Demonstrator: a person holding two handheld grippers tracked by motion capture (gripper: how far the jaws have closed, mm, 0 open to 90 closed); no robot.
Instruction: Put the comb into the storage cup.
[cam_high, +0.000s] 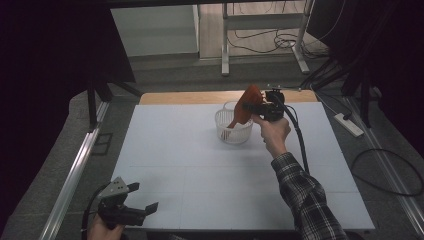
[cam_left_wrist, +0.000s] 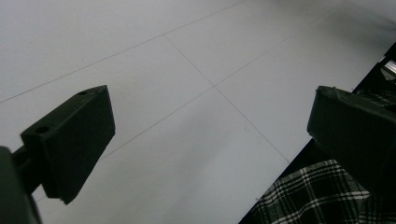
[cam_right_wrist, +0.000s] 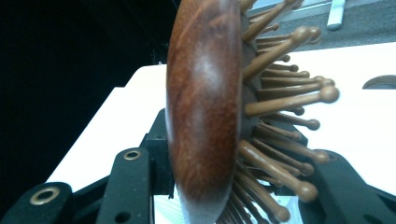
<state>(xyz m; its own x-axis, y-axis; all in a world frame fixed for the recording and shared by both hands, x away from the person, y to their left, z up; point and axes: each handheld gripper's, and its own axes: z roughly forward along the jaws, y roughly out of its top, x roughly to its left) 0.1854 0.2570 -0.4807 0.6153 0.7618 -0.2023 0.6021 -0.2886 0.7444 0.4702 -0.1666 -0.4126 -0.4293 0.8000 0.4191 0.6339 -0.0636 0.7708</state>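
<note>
On the white worktop (cam_high: 200, 165), right tongs (cam_high: 255, 107) clamp a wooden hairbrush (cam_high: 245, 106) over the basket (cam_high: 233, 127), not yet released; left tongs (cam_high: 137, 200) gape empty.

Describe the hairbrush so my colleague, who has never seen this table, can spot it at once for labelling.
Start at the white table and look toward its far edge, where a white slatted basket stands. Over that basket the right tongs are shut on the wooden hairbrush, whose handle dips into the basket. It is the one reddish-brown thing there, with a polished oval back and round-tipped wooden pins.
</note>
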